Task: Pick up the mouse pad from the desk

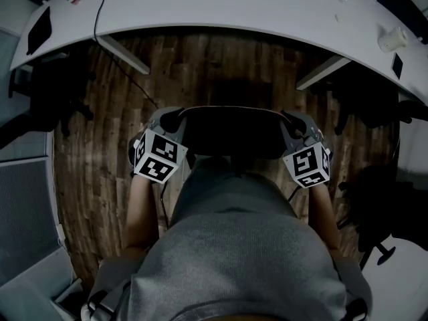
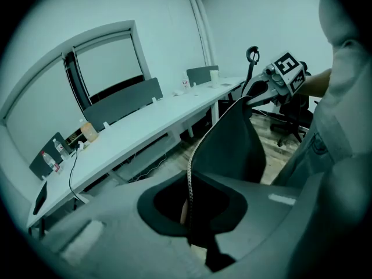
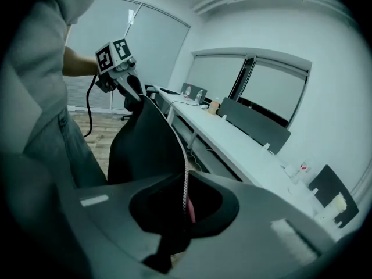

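- Forearms stretch forward on either side of the person's grey top point(image 1: 234, 259), the left forearm point(image 1: 140, 214) and the right forearm point(image 1: 322, 212) level with each other, both angled downward.
- Left claw point(image 1: 172, 120) sits just ahead of its marker cube, jaws nearly together and clamped on one end of the mouse pad point(image 1: 231, 134); its own view shows the pad's stitched edge running straight into the narrow gap.
- Right claw point(image 1: 289, 120) mirrors it, jaws pinched on the opposite end, the pad's edge rising from between them.
- Held between the two claws, the dark pad hangs in the air in front of the person and bows upward in the middle, off the counter and touching nothing else.
- Below it lies the wooden floor point(image 1: 100, 146).
- Farther on stands the long white counter point(image 1: 234, 9), well apart from the pad, with a black cable point(image 1: 100, 12) trailing over its edge and small items at its ends.
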Demonstrator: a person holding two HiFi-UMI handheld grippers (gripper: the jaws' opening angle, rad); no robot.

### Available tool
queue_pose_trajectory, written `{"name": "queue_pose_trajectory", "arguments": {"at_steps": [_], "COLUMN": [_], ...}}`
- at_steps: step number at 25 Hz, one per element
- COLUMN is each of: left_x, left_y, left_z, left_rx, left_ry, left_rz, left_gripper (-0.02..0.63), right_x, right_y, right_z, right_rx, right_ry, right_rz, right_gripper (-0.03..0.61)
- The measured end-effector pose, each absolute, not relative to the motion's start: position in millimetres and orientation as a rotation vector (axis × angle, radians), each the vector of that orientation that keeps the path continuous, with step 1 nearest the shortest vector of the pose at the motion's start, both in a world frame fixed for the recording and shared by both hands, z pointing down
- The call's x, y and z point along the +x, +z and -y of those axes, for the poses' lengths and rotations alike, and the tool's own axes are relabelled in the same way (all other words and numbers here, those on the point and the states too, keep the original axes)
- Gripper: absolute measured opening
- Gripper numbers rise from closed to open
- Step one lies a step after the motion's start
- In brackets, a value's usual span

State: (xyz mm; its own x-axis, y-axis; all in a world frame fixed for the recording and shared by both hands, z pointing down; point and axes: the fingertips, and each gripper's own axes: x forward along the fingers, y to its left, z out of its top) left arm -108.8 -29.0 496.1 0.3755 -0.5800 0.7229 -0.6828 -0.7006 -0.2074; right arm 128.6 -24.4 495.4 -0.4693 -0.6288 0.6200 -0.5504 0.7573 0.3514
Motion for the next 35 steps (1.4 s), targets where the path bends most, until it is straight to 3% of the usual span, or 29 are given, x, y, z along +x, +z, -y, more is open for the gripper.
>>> {"name": "queue_pose_trajectory", "arguments": {"at_steps": [35], "left_x": [-103.4], "left_y": [471.1], "left_z": [27.0], "left_rx": [2.516], "left_ry": [1.144], "left_rz": [1.215], "left_gripper": [0.020], "right_x": [129.9], "right_y": [457.9], "right_z": [8.0], "right_rx": [0.903], "right_ry": [-0.059], "right_rz": [2.358], "right_gripper": [0.017]}}
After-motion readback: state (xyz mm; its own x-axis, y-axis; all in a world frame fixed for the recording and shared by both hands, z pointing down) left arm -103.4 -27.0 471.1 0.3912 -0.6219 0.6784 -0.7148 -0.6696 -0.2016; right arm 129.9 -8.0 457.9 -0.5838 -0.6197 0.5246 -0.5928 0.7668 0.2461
